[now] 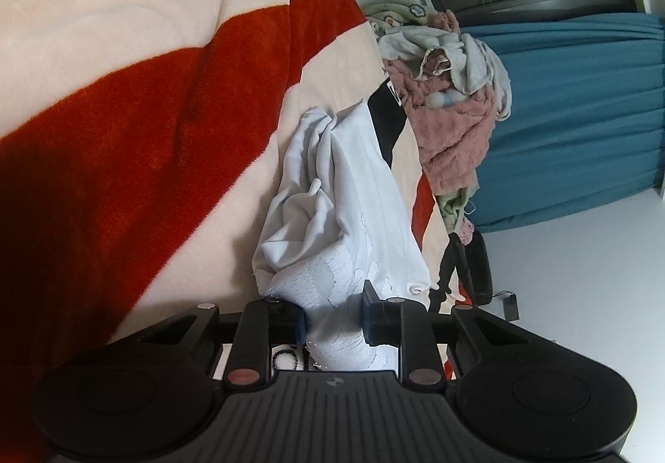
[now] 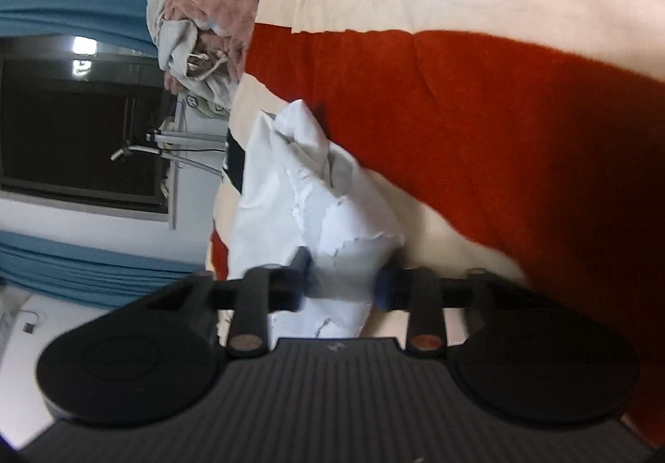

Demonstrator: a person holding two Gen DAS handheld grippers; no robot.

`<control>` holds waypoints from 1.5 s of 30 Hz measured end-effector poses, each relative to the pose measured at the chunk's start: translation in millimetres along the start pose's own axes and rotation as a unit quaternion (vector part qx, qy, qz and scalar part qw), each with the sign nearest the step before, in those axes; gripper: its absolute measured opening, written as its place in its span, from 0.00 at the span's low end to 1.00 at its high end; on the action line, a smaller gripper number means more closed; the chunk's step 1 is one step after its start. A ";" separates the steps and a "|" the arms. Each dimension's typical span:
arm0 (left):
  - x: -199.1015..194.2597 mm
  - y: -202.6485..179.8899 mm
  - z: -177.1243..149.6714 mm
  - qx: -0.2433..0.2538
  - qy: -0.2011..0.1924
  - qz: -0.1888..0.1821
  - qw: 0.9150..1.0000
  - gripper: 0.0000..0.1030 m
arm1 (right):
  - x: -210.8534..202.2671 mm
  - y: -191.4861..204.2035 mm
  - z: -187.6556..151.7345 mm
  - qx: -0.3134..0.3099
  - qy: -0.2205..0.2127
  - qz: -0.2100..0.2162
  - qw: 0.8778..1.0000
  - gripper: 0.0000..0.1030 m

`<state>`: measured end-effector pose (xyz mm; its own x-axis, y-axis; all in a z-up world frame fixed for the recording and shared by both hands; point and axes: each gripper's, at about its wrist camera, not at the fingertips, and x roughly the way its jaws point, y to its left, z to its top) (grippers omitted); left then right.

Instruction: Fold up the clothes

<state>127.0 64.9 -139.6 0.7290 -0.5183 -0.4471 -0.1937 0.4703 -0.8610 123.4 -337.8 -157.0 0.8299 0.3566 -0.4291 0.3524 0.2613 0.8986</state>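
now both grippers, l gripper (image 1: 334, 321) & r gripper (image 2: 343, 288), clamp white garment (image 1: 332, 205).

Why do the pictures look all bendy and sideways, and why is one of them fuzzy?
Both wrist views are fisheye, so the teal curtain bows, and both views sit rolled sideways. In the right wrist view the black right gripper is smeared by motion blur around the crumpled white garment. The left wrist view is sharper at the left gripper, with dark shadow over the red and cream fleece blanket at the left edge.
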 end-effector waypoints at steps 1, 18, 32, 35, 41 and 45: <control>-0.4 -0.2 -0.1 0.001 0.000 -0.001 1.000 0.24 | -1.5 1.8 -0.4 -0.006 -0.003 0.002 1.000 0.23; -37.0 -80.5 -11.4 0.023 0.051 -0.037 0.998 0.22 | -96.1 54.3 -6.8 -0.046 -0.104 0.056 0.992 0.14; 112.9 -237.9 -22.5 0.096 0.141 0.021 0.985 0.22 | -122.3 95.8 135.1 -0.041 -0.144 0.022 0.989 0.14; 168.4 -282.4 -21.1 0.134 0.143 0.014 0.981 0.22 | -98.5 101.4 189.8 -0.048 -0.147 0.005 0.988 0.13; 252.7 -376.7 -15.1 0.237 0.096 -0.093 0.962 0.22 | -76.0 137.2 279.1 -0.125 -0.200 0.057 0.970 0.13; 297.6 -395.2 -32.7 0.287 0.071 -0.103 0.950 0.22 | -61.5 141.4 316.0 -0.186 -0.238 0.055 0.952 0.13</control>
<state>399.0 -298.6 59.7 0.6093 -0.7132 -0.3466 0.3624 0.6392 -0.6783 258.9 -606.2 25.3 0.9860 -0.0240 -0.1649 0.1484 0.5765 0.8035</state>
